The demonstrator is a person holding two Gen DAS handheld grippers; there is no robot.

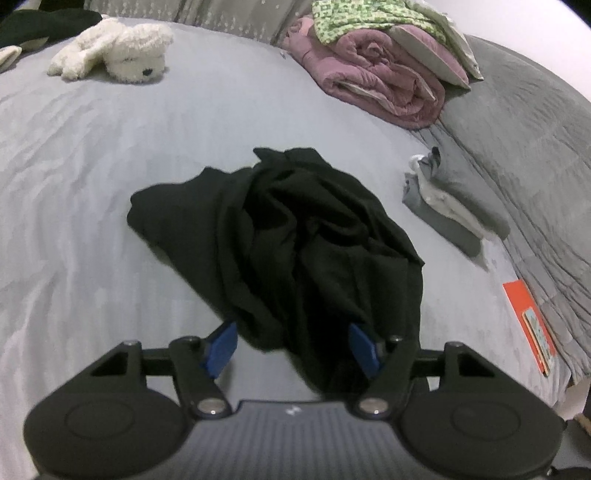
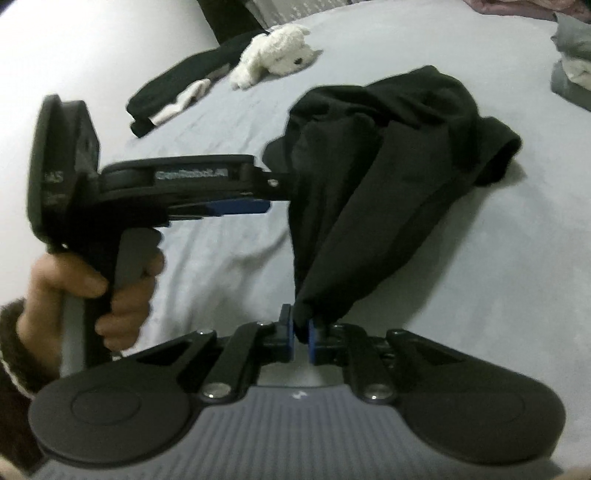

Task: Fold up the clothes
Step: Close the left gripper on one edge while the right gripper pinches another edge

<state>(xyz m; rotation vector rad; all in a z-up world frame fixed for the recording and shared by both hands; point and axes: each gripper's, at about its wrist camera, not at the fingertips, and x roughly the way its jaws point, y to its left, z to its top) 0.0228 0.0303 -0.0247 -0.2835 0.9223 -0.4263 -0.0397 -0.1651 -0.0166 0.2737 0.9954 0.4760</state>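
A crumpled black garment (image 1: 295, 229) lies in a heap on the grey bed sheet (image 1: 92, 203). My left gripper (image 1: 293, 349) is open at the heap's near edge, blue pads (image 1: 221, 347) wide apart, and a fold of the cloth hangs between them and over the right finger. In the right wrist view my right gripper (image 2: 301, 332) is shut on a lower corner of the black garment (image 2: 388, 166), which rises taut from the pads. The left gripper (image 2: 273, 194) shows side-on there, held by a hand (image 2: 122, 280), its tips at the cloth's left edge.
A white plush toy (image 1: 118, 55) lies at the far left of the bed. A rolled pink blanket (image 1: 376, 81) with green patterned cloth (image 1: 369, 18) sits at the back. Folded grey clothes (image 1: 443, 199) and an orange card (image 1: 532, 325) lie right. Another black garment (image 2: 177, 92) lies near the toy.
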